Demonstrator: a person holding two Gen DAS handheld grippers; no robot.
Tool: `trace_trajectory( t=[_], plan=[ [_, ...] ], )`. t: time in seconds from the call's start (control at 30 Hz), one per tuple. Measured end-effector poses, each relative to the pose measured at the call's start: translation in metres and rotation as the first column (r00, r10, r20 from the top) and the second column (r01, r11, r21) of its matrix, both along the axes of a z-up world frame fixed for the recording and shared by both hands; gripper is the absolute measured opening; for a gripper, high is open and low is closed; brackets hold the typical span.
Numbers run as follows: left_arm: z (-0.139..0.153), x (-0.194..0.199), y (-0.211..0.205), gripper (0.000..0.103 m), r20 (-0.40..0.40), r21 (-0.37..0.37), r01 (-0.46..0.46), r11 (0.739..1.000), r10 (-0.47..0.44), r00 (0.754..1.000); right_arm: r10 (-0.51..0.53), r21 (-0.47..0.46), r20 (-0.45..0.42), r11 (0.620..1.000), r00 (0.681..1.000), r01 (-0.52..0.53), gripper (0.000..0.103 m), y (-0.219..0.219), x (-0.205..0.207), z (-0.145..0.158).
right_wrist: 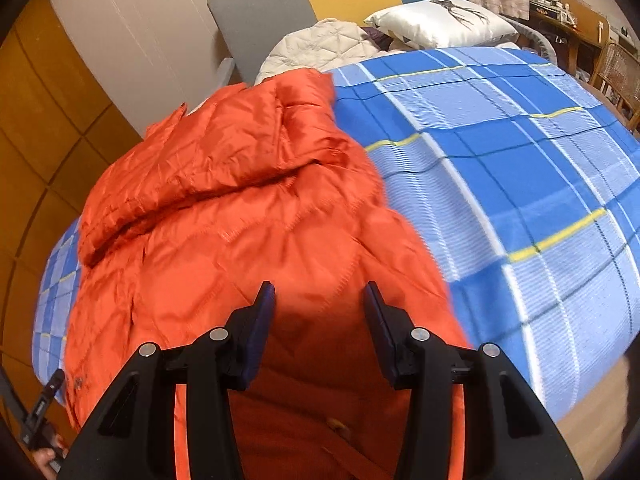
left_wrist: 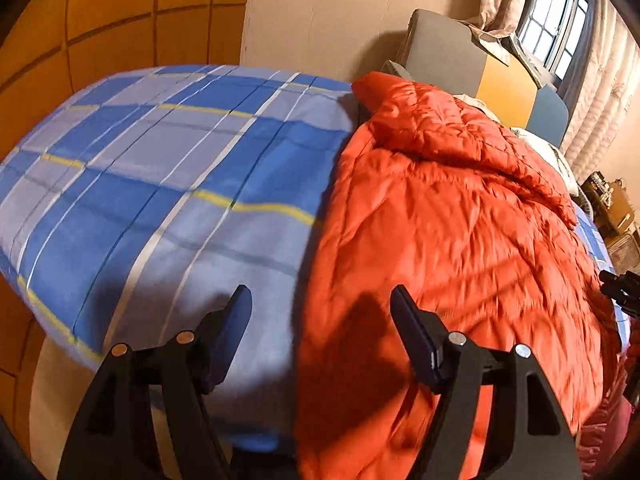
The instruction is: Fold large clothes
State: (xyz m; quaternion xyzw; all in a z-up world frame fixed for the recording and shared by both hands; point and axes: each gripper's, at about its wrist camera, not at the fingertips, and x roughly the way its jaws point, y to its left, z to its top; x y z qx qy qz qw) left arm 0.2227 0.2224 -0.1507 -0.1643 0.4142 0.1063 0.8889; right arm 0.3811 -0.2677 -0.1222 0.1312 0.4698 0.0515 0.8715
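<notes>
**Grippers over orange jacket on bed**

Left gripper (left_wrist: 320, 300): jaws spread wide, nothing between them, hovering above the jacket's edge where it meets the blue plaid bedspread (left_wrist: 160, 168). Right gripper (right_wrist: 319, 294): jaws part-way apart, empty, poised above the orange quilted jacket (right_wrist: 240, 208). Jacket lies spread on the bed, one flap folded over on top, its near end hanging over the bed's edge. White pillow (right_wrist: 440, 24) by the headboard (right_wrist: 260, 20).

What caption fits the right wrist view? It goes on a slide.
Open right gripper poised above an orange puffer jacket spread on a blue plaid bed.
</notes>
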Motion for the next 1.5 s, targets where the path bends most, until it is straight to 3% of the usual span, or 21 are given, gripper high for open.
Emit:
trace_trajectory(
  t=[0.13,0.17,0.2,0.33,0.4,0.47,0.63,0.7,1.17,1.27,1.5],
  plan=[
    [-0.005,-0.023,0.005,0.071,0.0,-0.049,0.031,0.998,-0.031,1.0,-0.009,0.016,0.007,1.0,1.0,0.008,0.049,-0.024,-0.022,0.003],
    [-0.007,-0.026,0.005,0.071,0.001,-0.069,0.043,0.997,-0.043,0.999,-0.012,0.019,0.01,1.0,1.0,0.011,0.062,-0.03,-0.029,0.003],
    [-0.008,-0.028,0.006,0.071,0.001,-0.08,0.051,0.995,-0.052,0.999,-0.014,0.018,0.012,1.0,1.0,0.014,0.069,-0.034,-0.033,0.003],
    [-0.014,-0.032,0.0,0.069,-0.011,-0.128,0.084,0.988,-0.086,0.996,0.009,0.004,-0.019,1.0,1.0,-0.009,0.07,-0.045,-0.05,-0.003],
    [-0.019,-0.032,-0.003,0.061,-0.016,-0.155,0.101,0.983,-0.105,0.994,0.023,0.026,-0.043,0.999,0.999,-0.021,0.07,-0.049,-0.058,-0.009],
    [-0.02,-0.033,-0.004,0.06,-0.012,-0.151,0.098,0.984,-0.101,0.995,0.025,0.029,-0.058,0.999,0.998,-0.024,0.07,-0.053,-0.065,-0.015],
    [-0.02,-0.033,-0.005,0.06,-0.019,-0.183,0.111,0.977,-0.117,0.993,0.045,0.123,-0.083,0.992,0.996,-0.034,0.07,-0.057,-0.074,-0.029],
    [-0.021,-0.034,-0.007,0.052,-0.018,-0.195,0.129,0.972,-0.135,0.991,0.068,0.14,-0.088,0.989,0.994,-0.055,0.069,-0.052,-0.075,-0.033],
    [-0.02,-0.036,-0.006,0.024,0.007,-0.235,0.176,0.956,-0.179,0.984,0.149,0.098,-0.079,0.985,0.986,-0.141,0.033,-0.035,-0.077,-0.03],
    [-0.021,-0.037,-0.006,0.027,0.011,-0.232,0.176,0.957,-0.178,0.984,0.155,0.098,-0.082,0.984,0.985,-0.147,0.031,-0.035,-0.076,-0.029],
    [-0.023,-0.039,-0.01,0.053,0.017,-0.22,0.151,0.964,-0.151,0.988,0.139,0.142,-0.102,0.982,0.985,-0.124,0.033,-0.041,-0.073,-0.033]
  ],
)
